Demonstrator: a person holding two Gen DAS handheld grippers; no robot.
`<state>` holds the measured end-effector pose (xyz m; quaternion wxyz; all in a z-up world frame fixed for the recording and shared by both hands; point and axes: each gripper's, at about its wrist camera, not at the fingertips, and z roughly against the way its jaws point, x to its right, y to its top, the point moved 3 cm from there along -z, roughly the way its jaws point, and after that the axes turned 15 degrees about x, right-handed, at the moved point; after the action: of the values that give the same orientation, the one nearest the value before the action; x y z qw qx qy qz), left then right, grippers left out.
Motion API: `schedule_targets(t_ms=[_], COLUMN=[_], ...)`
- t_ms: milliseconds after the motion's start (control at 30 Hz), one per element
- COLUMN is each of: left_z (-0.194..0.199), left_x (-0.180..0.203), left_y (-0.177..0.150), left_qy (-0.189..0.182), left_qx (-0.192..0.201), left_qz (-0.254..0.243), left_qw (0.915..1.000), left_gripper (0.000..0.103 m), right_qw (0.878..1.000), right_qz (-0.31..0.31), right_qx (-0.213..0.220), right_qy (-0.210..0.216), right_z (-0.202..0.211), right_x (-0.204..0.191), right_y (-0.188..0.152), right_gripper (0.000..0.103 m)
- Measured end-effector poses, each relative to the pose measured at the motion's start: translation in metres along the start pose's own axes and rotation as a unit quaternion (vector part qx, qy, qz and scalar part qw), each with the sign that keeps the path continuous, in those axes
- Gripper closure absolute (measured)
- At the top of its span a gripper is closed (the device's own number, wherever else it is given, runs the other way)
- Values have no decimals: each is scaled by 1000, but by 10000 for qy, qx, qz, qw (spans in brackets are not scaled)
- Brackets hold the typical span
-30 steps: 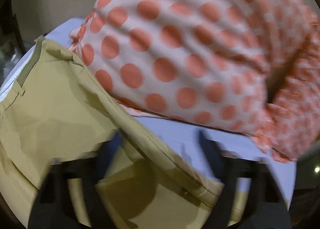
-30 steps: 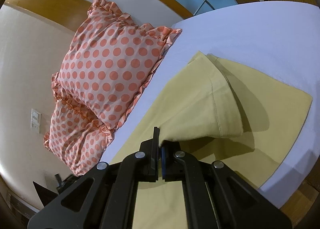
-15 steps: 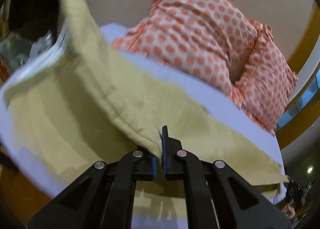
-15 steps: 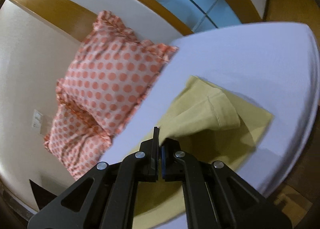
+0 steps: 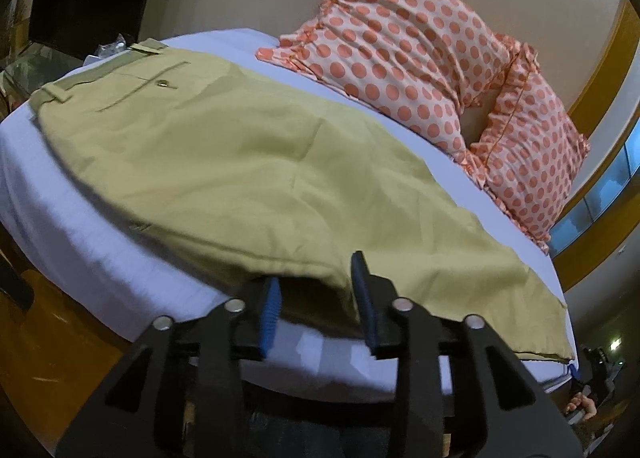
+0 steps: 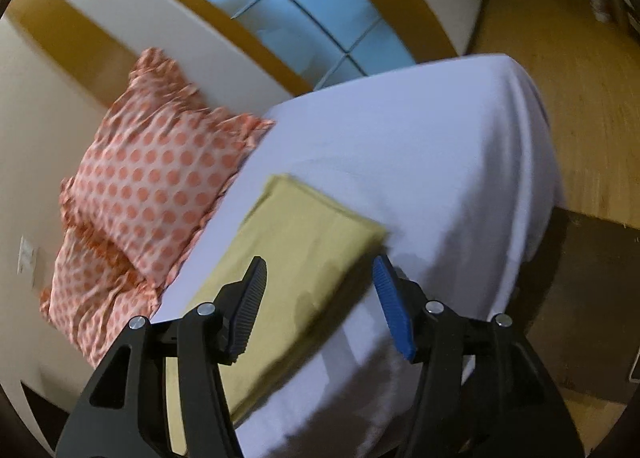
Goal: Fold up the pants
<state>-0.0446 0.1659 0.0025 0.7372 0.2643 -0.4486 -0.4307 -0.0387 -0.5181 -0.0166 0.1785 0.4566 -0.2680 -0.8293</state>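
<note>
Lying flat: khaki pants on the bed, both grippers open

We see the pants point(image 5: 248, 162) spread lengthwise on the white bed point(image 5: 100, 258), folded leg over leg, waistband and buttoned back pocket point(image 5: 144, 86) at the far left end. Our left gripper point(image 5: 316, 298) stands parted, its blue pads either side of the near fold edge, holding nothing. Our right gripper point(image 6: 320, 306) gapes wide above the hem end point(image 6: 304, 250), also empty. Two polka-dot pillows point(image 5: 420, 58) lean against the wall just beside the pants.
</note>
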Motion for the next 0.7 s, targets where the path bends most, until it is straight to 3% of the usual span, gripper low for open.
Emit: schedule_targets(t_ms=[167,267,300,367,500,567,700], left_z=[20,30,31,35,38,40,44], left_x=[-15,-25,-28,-34,-46,-55,-76], left_y=[3,10,12,17,25,30,42], left_qy=[-1,145,162,188,305,407,562], left_qx=[258,510,554,698,847,929,1103], left_qz=[229,342,370,480,554,567,710], left_qw=[9994,9980,9976,9962,9944,9932,9898], left_gripper=[57,57,57,56,52,51,47], right_qw=[9995,9989,9984,9975,9916,9859,9583], right_qz=[187,383,454,448,1032,1213,1768], right_qx=[245,167,223,9,205,275,140], right_qy=[-117,202,263,539,754,1120,2239], right_z=[0,-6,-6,-12,-12,-7,20], right_x=[-3,-12,-14,-16,-30,-58,-152], right_y=[-5,-17,-19,-26,-34,-30,-41], right_gripper=[49,57,63,94,98,98,98])
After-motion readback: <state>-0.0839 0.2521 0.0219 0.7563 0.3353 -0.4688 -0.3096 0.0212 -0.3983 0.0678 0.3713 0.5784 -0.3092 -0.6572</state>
